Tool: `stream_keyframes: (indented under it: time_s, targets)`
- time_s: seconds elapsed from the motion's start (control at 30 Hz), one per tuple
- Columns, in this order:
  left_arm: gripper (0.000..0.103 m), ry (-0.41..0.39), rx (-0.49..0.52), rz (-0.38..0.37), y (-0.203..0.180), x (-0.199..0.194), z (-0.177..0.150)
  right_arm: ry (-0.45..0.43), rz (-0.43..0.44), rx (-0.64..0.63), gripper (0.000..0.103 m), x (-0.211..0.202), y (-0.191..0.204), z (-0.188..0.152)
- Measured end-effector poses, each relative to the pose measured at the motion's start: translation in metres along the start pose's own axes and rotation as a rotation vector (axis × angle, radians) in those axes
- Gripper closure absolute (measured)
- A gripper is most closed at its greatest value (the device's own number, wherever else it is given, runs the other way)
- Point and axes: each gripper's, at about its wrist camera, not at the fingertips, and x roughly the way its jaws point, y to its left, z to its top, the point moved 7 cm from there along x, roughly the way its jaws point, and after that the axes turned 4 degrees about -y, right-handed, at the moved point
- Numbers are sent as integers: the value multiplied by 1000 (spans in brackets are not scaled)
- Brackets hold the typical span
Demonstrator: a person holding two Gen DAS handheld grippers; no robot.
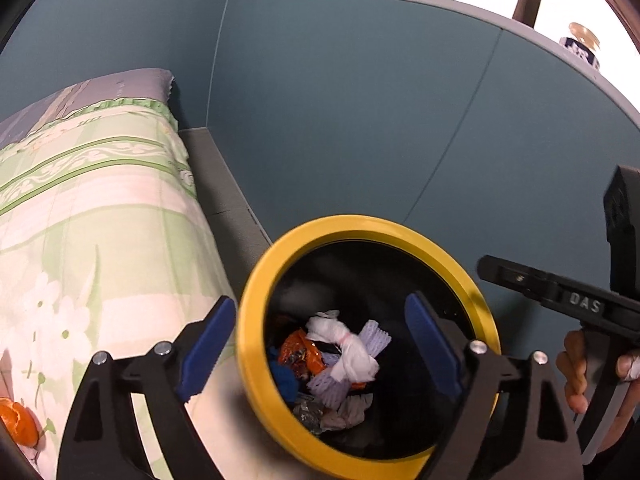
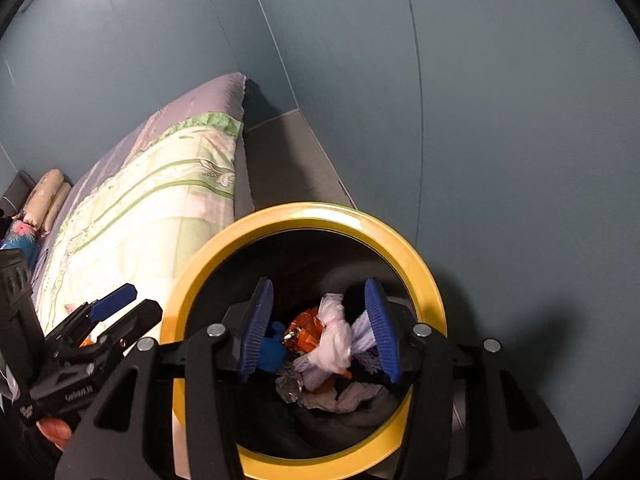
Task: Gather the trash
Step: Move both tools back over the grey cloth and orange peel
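Note:
A black bin with a yellow rim (image 1: 256, 292) (image 2: 424, 268) stands on the floor beside the bed. Inside lie a white tied tissue (image 1: 352, 350) (image 2: 334, 340), an orange wrapper (image 1: 300, 354) (image 2: 306, 330), purple foam netting (image 1: 376, 338), a blue item (image 1: 284, 378) and foil. My left gripper (image 1: 320, 350) is open and empty, its fingers straddling the bin's left rim. My right gripper (image 2: 320, 330) is open and empty, above the bin's mouth. An orange peel (image 1: 16, 420) lies on the bed at the lower left.
A bed with a green floral cover (image 1: 92, 220) (image 2: 152, 216) fills the left. Blue-grey walls (image 1: 360, 120) stand behind the bin. Pillows (image 2: 46, 196) lie at the bed's far end. A grey bed frame ledge (image 2: 288, 160) runs beside the bin.

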Motion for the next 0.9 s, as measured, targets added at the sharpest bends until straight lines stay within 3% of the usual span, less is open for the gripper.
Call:
stream_keyframes:
  time_s: [0.3, 0.9]
  targets:
    - [19, -19, -1, 100, 44, -37, -2, -5, 62, -57, 57, -19, 34, -7]
    - [19, -37, -181, 372, 218, -127, -34, 71, 225, -277, 57, -17, 187, -45]
